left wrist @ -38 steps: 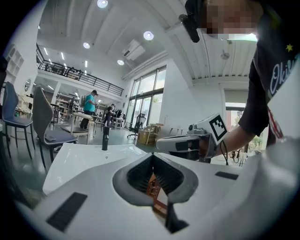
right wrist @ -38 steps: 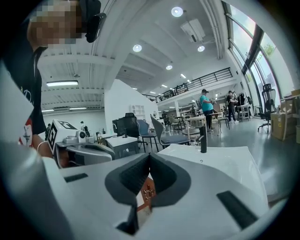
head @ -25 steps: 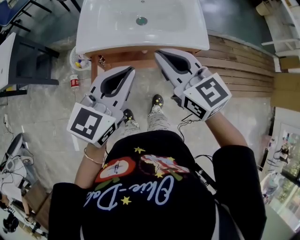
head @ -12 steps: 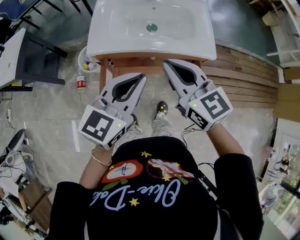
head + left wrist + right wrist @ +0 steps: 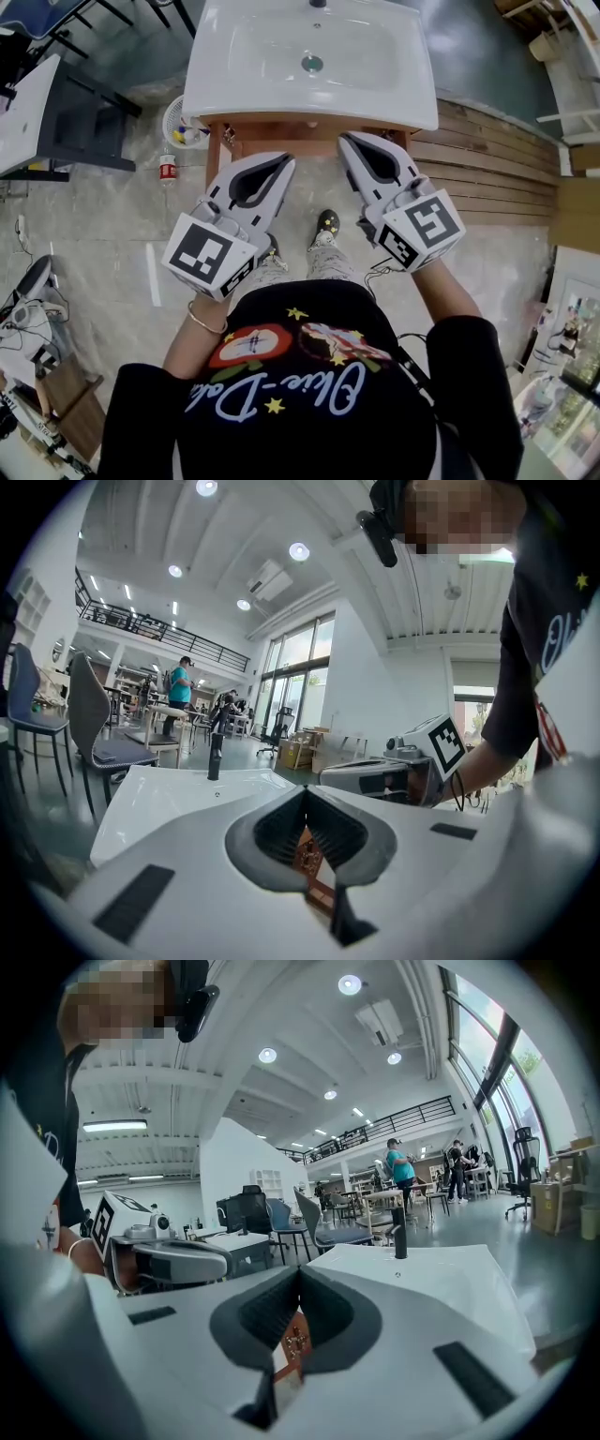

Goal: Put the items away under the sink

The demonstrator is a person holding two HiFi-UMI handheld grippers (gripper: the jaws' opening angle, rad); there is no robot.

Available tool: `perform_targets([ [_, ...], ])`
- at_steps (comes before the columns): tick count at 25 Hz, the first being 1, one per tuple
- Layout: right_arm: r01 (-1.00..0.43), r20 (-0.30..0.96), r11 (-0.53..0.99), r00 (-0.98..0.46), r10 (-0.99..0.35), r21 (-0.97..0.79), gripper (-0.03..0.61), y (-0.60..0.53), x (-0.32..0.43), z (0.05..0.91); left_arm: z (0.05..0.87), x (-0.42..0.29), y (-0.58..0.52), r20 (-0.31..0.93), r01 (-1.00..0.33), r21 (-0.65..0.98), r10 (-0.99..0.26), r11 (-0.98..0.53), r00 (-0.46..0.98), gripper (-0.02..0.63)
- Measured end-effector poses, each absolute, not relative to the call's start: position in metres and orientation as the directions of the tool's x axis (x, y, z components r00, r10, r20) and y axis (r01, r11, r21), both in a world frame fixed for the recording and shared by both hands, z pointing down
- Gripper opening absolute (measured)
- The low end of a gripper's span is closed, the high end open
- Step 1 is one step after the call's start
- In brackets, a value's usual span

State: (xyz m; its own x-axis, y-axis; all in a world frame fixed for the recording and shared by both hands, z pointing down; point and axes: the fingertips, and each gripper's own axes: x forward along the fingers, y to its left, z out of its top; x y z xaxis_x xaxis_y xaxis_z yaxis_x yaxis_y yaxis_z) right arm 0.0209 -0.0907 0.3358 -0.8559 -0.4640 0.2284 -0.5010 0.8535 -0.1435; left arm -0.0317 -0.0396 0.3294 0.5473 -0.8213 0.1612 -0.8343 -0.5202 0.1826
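the items are on the floor left of the sink (image 5: pixel 281 89): a little red bottle (image 5: pixel 168 170) with a white basket (image 5: pixel 180 120) of small stuff near it. the left gripper (image 5: pixel 284 161) and right gripper (image 5: pixel 344 140) are side by side in front of the wooden stand (image 5: pixel 281 129), both clenched tight on nothing, apart from the bottle.

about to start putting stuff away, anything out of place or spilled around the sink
Nothing looks spilled or damaged. One oddity: a small red-labelled container sits alone on the floor left of the sink, outside the white basket beside it. Whether it stands upright I cannot tell.
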Motion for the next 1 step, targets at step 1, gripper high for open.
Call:
perform_targets([
  [1, -0.502, 0.232, 0.852, -0.855, -0.464, -0.145, 0.006, -0.0913, 0.0215, 0.3374, 0.3299, -0.0320, -0.0403, 0.161, -0.835, 0.184, -0.822, -0.519, 0.547, 0.008],
])
